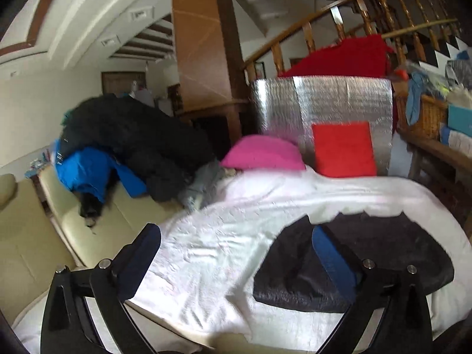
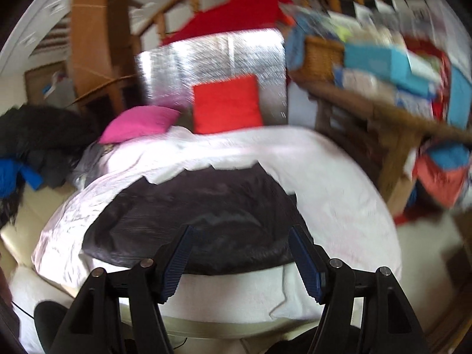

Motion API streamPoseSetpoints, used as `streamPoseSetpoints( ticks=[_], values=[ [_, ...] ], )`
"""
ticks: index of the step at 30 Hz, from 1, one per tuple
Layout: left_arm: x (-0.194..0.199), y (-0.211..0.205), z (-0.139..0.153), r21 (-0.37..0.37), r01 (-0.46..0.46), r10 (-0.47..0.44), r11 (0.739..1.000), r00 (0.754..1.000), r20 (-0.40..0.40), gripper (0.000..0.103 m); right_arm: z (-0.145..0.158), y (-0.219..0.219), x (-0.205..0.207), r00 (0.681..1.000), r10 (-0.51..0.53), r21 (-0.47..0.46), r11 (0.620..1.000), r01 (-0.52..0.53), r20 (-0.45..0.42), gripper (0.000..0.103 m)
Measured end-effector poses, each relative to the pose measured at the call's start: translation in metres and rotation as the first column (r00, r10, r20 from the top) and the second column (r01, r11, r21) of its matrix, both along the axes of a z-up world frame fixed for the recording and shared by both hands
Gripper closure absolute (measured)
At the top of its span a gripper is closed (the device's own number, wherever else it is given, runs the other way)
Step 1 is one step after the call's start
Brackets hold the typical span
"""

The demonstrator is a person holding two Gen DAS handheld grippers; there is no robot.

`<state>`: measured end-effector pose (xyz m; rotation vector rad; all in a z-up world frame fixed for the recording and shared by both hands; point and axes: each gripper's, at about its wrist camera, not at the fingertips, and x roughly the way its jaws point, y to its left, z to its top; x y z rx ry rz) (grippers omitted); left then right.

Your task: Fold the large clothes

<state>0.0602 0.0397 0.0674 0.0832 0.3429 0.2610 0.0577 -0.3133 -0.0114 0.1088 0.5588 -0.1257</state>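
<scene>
A folded black garment (image 2: 194,212) lies flat on the white sheet (image 2: 339,177) that covers the bed; the left wrist view shows the same black garment (image 1: 392,253) at lower right. My left gripper (image 1: 236,233) hangs above the sheet, open wide, with nothing between its fingers. My right gripper (image 2: 239,236) is open above the garment's near edge and does not touch it. Both views are blurred.
A pink cushion (image 1: 262,152) and a red cushion (image 1: 343,149) lean on a silver foil panel (image 1: 324,100) at the bed's far end. A heap of black and blue clothes (image 1: 126,147) lies on the beige sofa (image 1: 35,236) at left. A cluttered wooden shelf (image 2: 383,100) stands at right.
</scene>
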Motion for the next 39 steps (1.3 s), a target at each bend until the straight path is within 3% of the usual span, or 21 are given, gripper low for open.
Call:
streamPoseSetpoints(
  ticks=[5,11,21,31,39],
  values=[
    [-0.030,-0.003,0.030,-0.011,0.032,-0.031,0.999,0.998,0.052,0.001,0.029,0.035,-0.029,0.997,-0.005,-0.118,0.993,0.015,0.081,0.032],
    [-0.056,-0.009,0.050,0.011,0.046,-0.047,0.999,0.992,0.116,0.000,0.046,0.056,-0.049,0.993,0.004,-0.166,0.986,0.016,0.120,0.032],
    [-0.072,-0.017,0.061,0.032,0.066,-0.070,0.997,0.989,0.132,0.000,0.066,0.065,-0.067,0.985,-0.006,-0.175,0.984,0.037,0.174,0.032],
    [-0.091,-0.020,0.073,0.038,0.087,-0.093,0.995,0.982,0.167,0.000,0.076,0.074,-0.080,0.985,-0.009,-0.191,0.981,0.043,0.175,0.032],
    [-0.110,-0.023,0.087,0.048,0.099,-0.107,0.994,0.971,0.213,0.000,0.097,0.071,-0.102,0.971,-0.014,-0.192,0.980,0.061,0.239,0.032]
  ],
)
